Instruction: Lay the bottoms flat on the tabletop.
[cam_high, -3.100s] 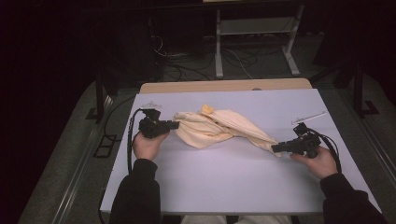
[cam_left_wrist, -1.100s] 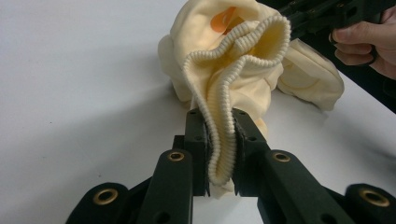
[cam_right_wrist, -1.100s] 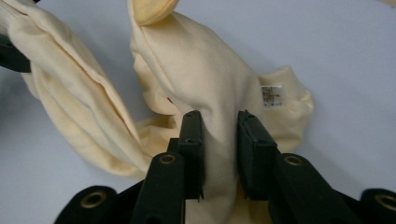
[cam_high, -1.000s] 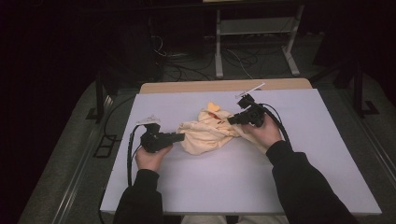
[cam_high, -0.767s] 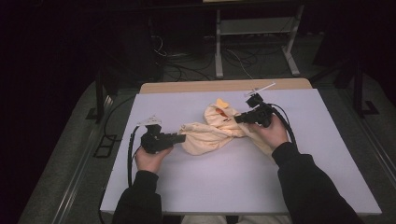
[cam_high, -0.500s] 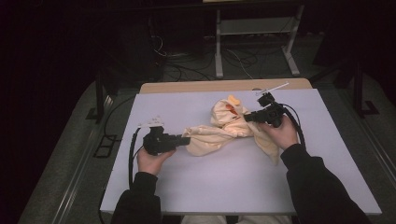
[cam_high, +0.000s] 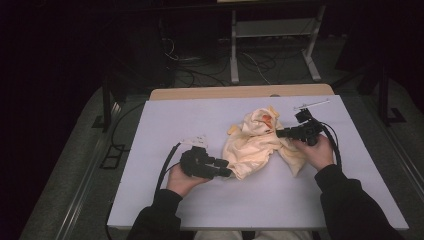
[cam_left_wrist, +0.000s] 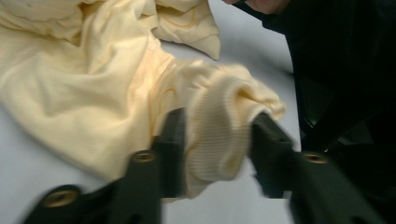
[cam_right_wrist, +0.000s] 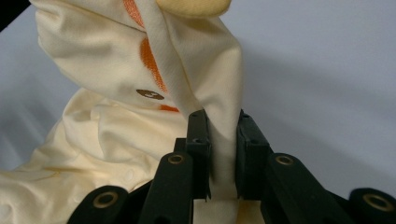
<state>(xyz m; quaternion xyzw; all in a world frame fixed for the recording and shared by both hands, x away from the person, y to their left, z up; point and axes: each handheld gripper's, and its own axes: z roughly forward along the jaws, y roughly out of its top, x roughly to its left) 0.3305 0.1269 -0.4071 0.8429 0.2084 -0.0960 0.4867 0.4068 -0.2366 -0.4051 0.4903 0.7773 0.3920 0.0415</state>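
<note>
Your right gripper (cam_high: 278, 133) fingers pinch the cream garment (cam_high: 252, 145) to lift it, while your left gripper (cam_left_wrist: 212, 140), fingers just opening, frees its ribbed cuff (cam_left_wrist: 219, 135).

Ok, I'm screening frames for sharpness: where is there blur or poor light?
High view: table evenly lit, surroundings dark. Left gripper view: left gripper and the garment cuff between its jaws smeared. Right gripper view: right gripper crisp, clamped on a fold.
</note>
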